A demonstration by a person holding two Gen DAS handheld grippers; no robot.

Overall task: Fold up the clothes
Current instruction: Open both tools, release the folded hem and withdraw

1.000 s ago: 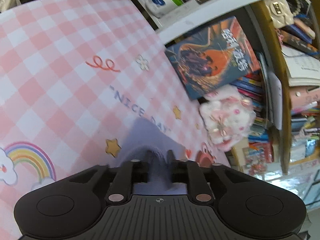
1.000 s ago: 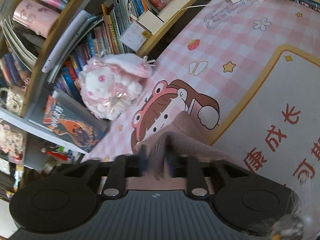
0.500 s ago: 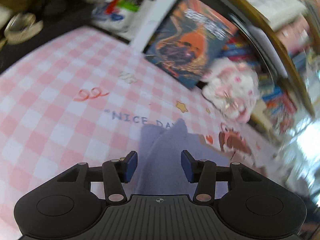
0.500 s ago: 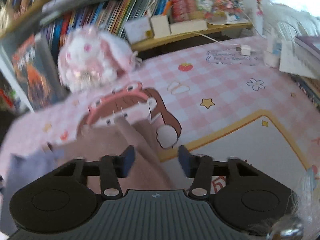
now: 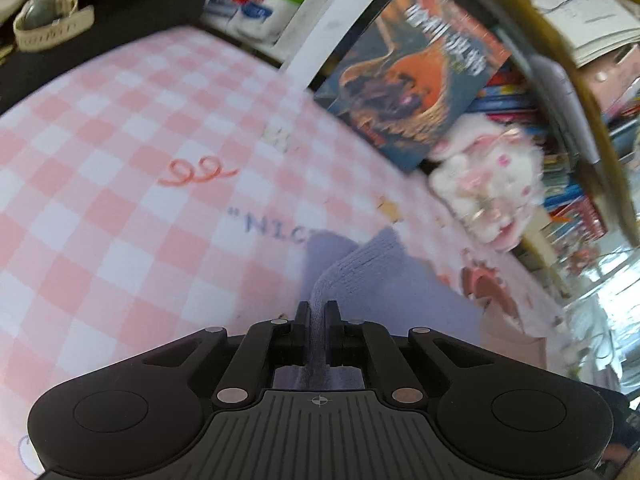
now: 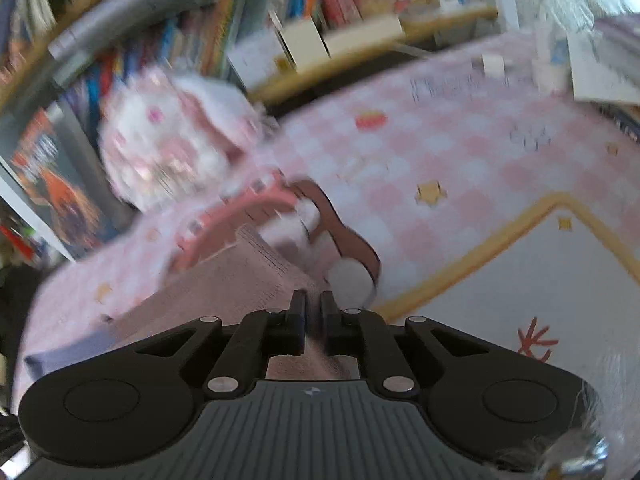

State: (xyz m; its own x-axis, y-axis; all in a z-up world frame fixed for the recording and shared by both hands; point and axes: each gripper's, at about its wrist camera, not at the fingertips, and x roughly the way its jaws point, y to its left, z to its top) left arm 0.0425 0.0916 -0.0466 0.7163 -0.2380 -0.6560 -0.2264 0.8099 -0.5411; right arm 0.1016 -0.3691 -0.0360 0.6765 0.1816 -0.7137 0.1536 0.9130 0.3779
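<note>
Fingers of the left gripper, spread half a second ago, now pinch the lavender end of the knit garment; the right gripper has likewise closed on its pink end, so a fold lift looks ready. Beyond the garment, the checked counter mat reads "NIC", rest covered

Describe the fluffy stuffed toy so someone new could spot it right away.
Start at the crowded wooden bookshelf behind the pink checked table mat. At its foot, beside the dark orange-and-blue book cover, sits the fluffy white-and-pink plush toy, the only soft, furry thing among books.
</note>
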